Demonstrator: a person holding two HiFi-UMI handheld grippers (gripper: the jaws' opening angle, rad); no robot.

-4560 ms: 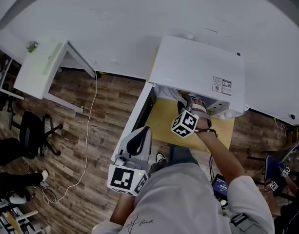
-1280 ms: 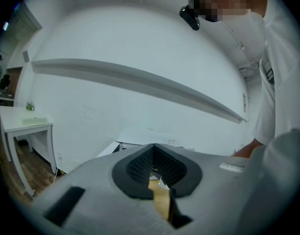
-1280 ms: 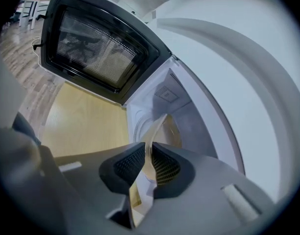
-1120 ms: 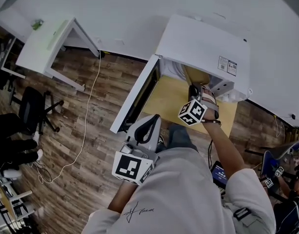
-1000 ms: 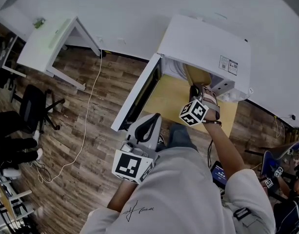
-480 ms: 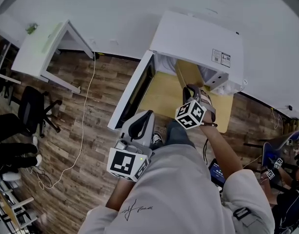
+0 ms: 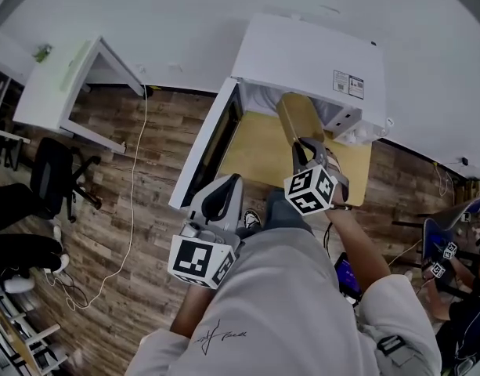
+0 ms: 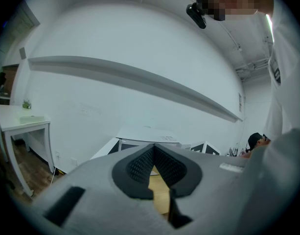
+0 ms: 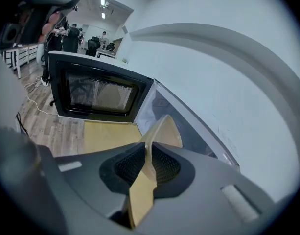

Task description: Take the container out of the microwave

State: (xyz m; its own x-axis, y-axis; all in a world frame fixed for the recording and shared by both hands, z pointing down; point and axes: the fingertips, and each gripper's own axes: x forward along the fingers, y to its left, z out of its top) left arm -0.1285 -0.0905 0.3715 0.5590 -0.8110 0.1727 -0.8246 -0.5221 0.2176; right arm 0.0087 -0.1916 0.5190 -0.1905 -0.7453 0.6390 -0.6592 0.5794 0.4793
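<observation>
Pinching the rim of the container (image 9: 165,127) with the right gripper (image 9: 146,150), holding it tilted on edge right at the mouth of the open microwave (image 7: 302,53), above the table (image 7: 255,151). Hanging the left gripper (image 8: 153,149) near the door (image 7: 211,143), jaws pressed together, nothing in them tbh.

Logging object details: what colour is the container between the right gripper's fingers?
Plain tan container, seen best in the right gripper view.

Tan container (image 7: 290,120), white microwave (image 7: 302,53) (black door (image 7: 224,138)), wood-grain floor (image 7: 130,171)
</observation>
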